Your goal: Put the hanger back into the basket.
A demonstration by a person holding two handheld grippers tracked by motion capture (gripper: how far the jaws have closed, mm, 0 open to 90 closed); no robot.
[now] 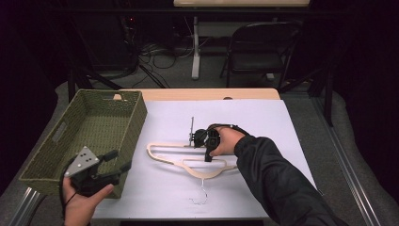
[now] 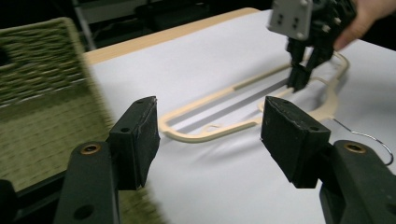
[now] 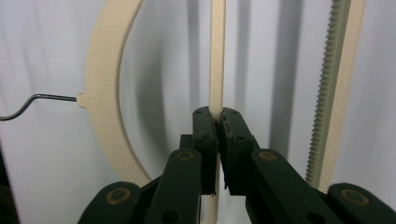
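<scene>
Cream plastic fills most of what my right gripper (image 3: 218, 122) looks at; its two black jaws are pinched tight on a thin inner bar of the hanger (image 1: 188, 162), the bar running straight up between the pads with no gap to either side; beside that bar I see the curved shoulder on one side and a ribbed, toothed rail on the other. From the high view the hanger lies flat on the white sheet (image 1: 263, 127) that covers the table, roughly in the middle, its wire hook (image 1: 201, 195) pointing toward my edge of the table; my right hand (image 1: 226, 141) comes in over it from the right, sleeve dark, the gripper tipped down onto the hanger's upper part.

My left gripper (image 1: 120, 161) sits low at the near left, close against the near corner of the green woven basket (image 1: 89, 127); its jaws stand wide apart with nothing between them; in the left gripper view the pads (image 2: 142, 135) frame the bare sheet, with the hanger (image 2: 243, 109) lying farther off and the right gripper (image 2: 299, 81) planted on it; the basket wall shows blurred at that view's left. Basket and hanger are apart, the basket standing at the table's left edge just beside the sheet.
</scene>
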